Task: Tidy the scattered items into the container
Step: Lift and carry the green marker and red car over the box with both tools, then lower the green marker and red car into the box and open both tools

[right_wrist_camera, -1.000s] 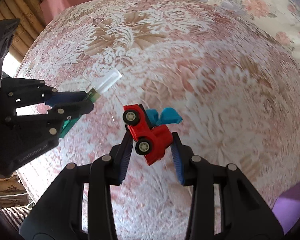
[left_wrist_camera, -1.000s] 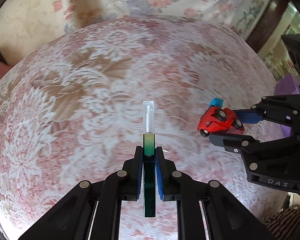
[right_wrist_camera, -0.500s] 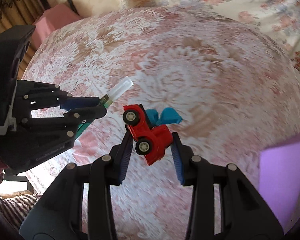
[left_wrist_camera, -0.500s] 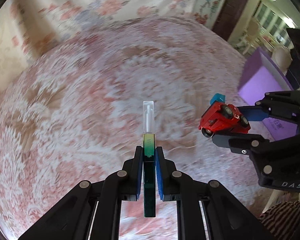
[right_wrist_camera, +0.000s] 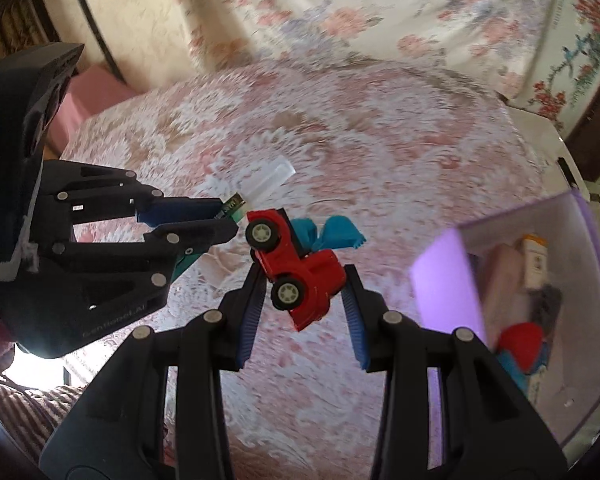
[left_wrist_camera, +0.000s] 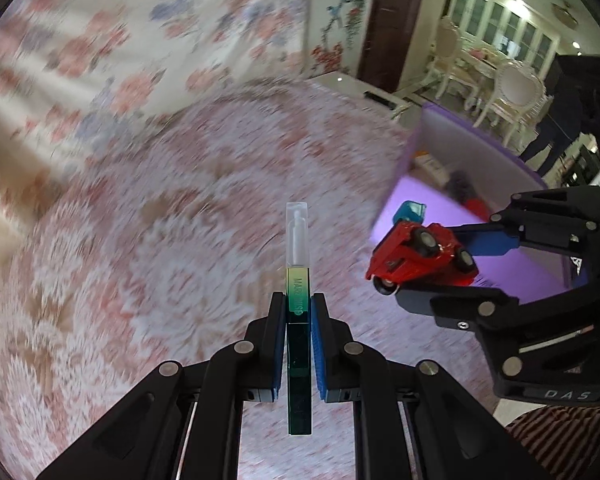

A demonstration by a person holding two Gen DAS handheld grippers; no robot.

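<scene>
Since a second ago both views have swung round toward the purple container, which then showed only as a sliver at the frame edge and now fills the right side, its open inside already holding a red ball-like thing, a white bottle and other blurred items. The left claw is clamped tight on a slim green spray tube with a clear cap, carried above the lace-covered desk. The right claw grips a red toy truck with a teal scoop, tilted nose-down, its jaws closed only as far as the truck's body allows; the truck is nearer the container, just short of its near wall. The step in hand looks like carrying both items over to drop them in. To do it well, I would lift each load clear of the near wall, bring it over an open spot inside, and release one at a time so the claws do not collide.
</scene>
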